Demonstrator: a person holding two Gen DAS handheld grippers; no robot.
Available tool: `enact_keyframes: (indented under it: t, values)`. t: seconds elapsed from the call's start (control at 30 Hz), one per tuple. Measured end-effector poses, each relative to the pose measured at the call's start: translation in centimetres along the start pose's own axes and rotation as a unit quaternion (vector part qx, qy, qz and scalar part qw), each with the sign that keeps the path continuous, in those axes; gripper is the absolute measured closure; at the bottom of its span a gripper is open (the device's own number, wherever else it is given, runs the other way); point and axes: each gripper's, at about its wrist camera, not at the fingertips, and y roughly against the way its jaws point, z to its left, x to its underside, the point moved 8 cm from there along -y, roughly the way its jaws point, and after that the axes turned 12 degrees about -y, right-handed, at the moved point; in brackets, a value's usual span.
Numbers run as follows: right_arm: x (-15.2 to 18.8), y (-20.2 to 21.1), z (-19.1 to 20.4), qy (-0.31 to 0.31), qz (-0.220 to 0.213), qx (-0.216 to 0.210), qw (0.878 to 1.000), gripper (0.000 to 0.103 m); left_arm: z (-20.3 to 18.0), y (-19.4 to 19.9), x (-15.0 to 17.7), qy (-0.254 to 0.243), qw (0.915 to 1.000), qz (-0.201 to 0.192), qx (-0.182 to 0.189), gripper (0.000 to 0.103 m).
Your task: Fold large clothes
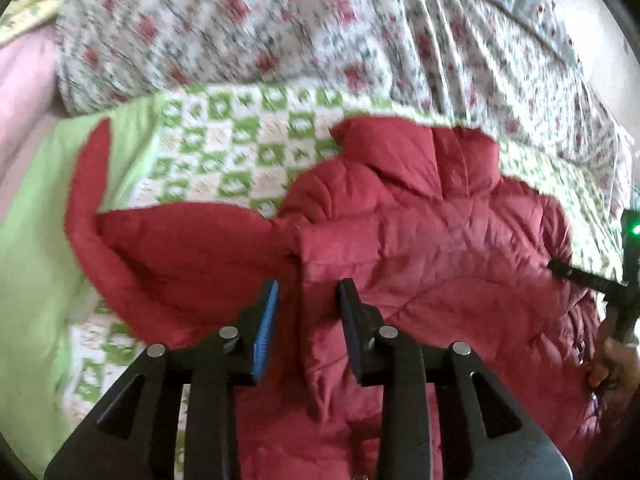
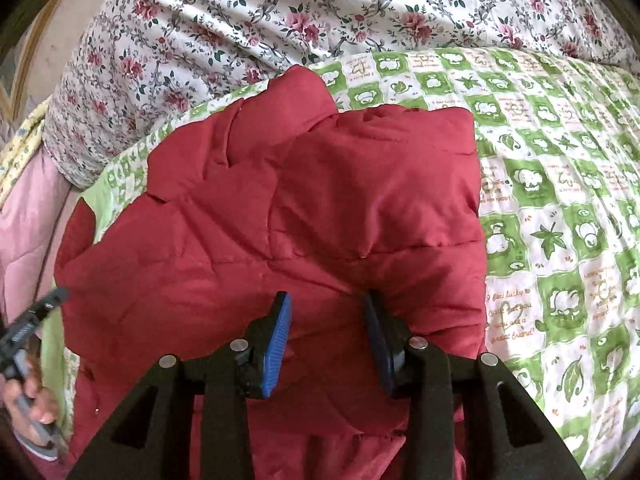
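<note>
We see the red quilted puffer jacket (image 2: 280, 208) on a green-and-white checked quilt (image 2: 560, 184), printed "lucky", beside a rose-print floral duvet (image 2: 240, 20). Left gripper (image 1: 308, 300) and right gripper (image 2: 326, 312) both gape empty over it

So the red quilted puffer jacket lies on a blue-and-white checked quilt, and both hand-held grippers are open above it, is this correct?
Not quite: the checked quilt under the red quilted puffer jacket is green and white, clearest in the right wrist view. The left hand-held gripper and right hand-held gripper are indeed open above it.
</note>
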Motion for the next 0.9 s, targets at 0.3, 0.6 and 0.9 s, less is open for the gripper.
enact_keyframes:
  t: [0.3,0.6,0.9]
  values:
    - [-0.2,-1.1,-0.7,0.007,-0.006,0.025,1.000,0.064,-4.4,-0.5,-0.6,0.007,0.9943,-0.012,0.105,0.074]
    - [-0.2,1.0,0.1,0.007,-0.017,0.015,1.000,0.061,-4.4,-6.8,3.7,-0.006,0.9951,0.051,0.085,0.074]
    - [1.4,-1.9,0.5,0.053,0.007,0.060,0.997,0.056,-4.5,-6.6,3.9,-0.008,0.9951,0.045,0.088,0.074]
